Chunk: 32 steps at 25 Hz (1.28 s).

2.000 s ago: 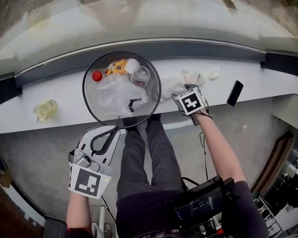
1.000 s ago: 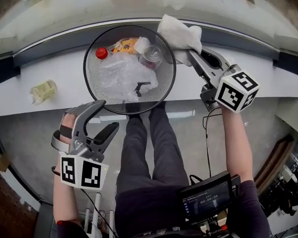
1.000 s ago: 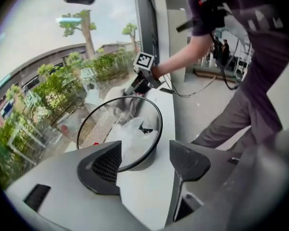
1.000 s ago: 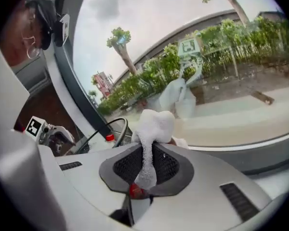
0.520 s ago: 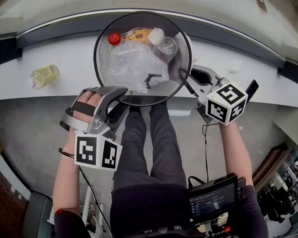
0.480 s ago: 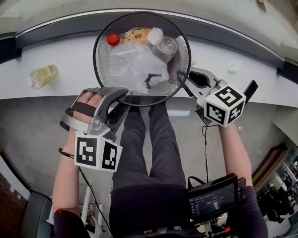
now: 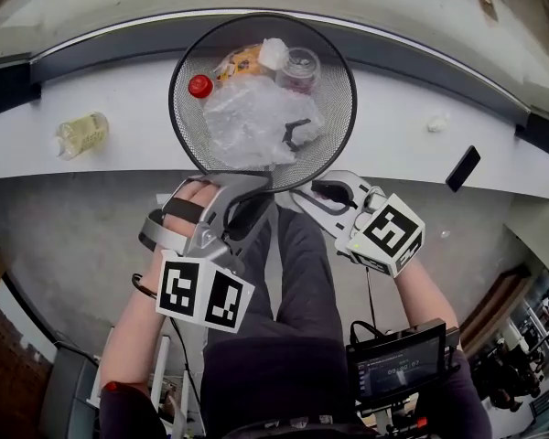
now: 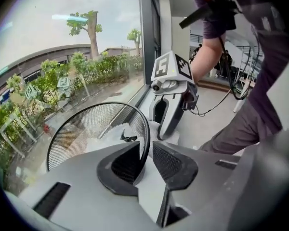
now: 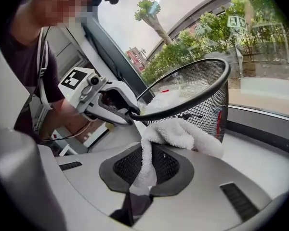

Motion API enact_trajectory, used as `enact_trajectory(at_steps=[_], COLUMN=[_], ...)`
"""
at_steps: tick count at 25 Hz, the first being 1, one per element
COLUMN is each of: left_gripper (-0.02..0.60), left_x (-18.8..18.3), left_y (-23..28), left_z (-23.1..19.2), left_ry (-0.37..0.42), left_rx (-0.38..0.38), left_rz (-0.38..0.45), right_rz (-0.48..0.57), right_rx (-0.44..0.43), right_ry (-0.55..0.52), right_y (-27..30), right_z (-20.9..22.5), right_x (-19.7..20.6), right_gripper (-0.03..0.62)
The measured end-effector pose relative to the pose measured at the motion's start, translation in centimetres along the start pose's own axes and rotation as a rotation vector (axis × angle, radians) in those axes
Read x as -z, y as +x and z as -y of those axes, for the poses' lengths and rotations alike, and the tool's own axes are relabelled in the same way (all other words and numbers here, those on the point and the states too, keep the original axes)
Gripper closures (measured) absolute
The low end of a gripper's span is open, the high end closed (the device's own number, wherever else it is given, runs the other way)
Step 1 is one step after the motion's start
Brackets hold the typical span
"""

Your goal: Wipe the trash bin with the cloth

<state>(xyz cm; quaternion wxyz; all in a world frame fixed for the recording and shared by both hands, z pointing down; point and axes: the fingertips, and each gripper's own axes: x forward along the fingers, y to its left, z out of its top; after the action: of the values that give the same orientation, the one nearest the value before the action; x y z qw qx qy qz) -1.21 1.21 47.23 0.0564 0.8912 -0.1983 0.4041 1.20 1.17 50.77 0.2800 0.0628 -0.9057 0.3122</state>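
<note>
A black wire-mesh trash bin stands on the white ledge with rubbish inside. My left gripper reaches its near rim. In the left gripper view the rim wire runs between the closing jaws, with a thin gap beside the right pad. My right gripper sits just right of it, shut on a white cloth. That cloth is bunched against the bin's outer mesh under the rim. The head view hides the cloth behind the gripper.
Inside the bin lie a red cap, a clear plastic bag and a cup. On the ledge are a small bottle, a black phone and a white scrap. A window lies beyond; my legs are below.
The left gripper came up to the bin's near rim and its jaws narrowed round it. The right gripper carried the cloth from the bin's far right side down to its near side.
</note>
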Motion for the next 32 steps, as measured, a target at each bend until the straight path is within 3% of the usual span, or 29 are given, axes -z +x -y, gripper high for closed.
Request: enact_trajectory(at_steps=[4,5,8,10,12,14,16,18,22,32], left_gripper=[0.509,0.484,0.27,0.27,0.27,0.341,0.426,0.483,0.488,0.511], left_x=[-0.2,0.0,3.3,5.4,5.9,5.4,4.4,3.4,2.5,-0.8], left_y=[-2.8,-3.8,-4.5,-3.5,-2.6,-1.9,-1.2,-0.8,-0.5,0.1], left_z=[-0.6,-1.2,-2.7,-3.3,-3.8,-3.8,-3.1,-2.4,-1.5,-0.8], left_ry=[0.035,0.037,0.143,0.268,0.363,0.419,0.419,0.364,0.195,-0.355], left_rx=[0.024,0.021,0.022,0.019,0.004,0.003,0.025,0.047,0.052,-0.002], left_rz=[0.034,0.031,-0.123,-0.23,-0.268,-0.261,-0.235,-0.207,-0.167,-0.011], right_rz=[-0.012,-0.017,-0.06,-0.087,-0.066,-0.001,0.048,0.056,0.029,0.001], right_rx=[0.008,0.015,0.086,0.162,0.201,0.23,0.286,0.327,0.319,0.076], right_ry=[-0.011,-0.017,-0.091,-0.11,-0.076,-0.022,0.009,-0.006,-0.072,-0.084], right_y=[-0.5,-0.9,-3.0,-4.7,-6.1,-7.2,-8.3,-8.3,-5.9,0.5], right_z=[0.2,0.6,2.6,4.4,5.8,7.2,8.6,9.2,7.6,-1.7], right_x=[-0.3,-0.7,-1.6,-2.1,-2.6,-3.7,-4.5,-4.6,-3.9,-1.7], right_gripper=[0.547,0.546,0.546,0.546,0.546,0.546,0.546,0.546,0.546,0.546])
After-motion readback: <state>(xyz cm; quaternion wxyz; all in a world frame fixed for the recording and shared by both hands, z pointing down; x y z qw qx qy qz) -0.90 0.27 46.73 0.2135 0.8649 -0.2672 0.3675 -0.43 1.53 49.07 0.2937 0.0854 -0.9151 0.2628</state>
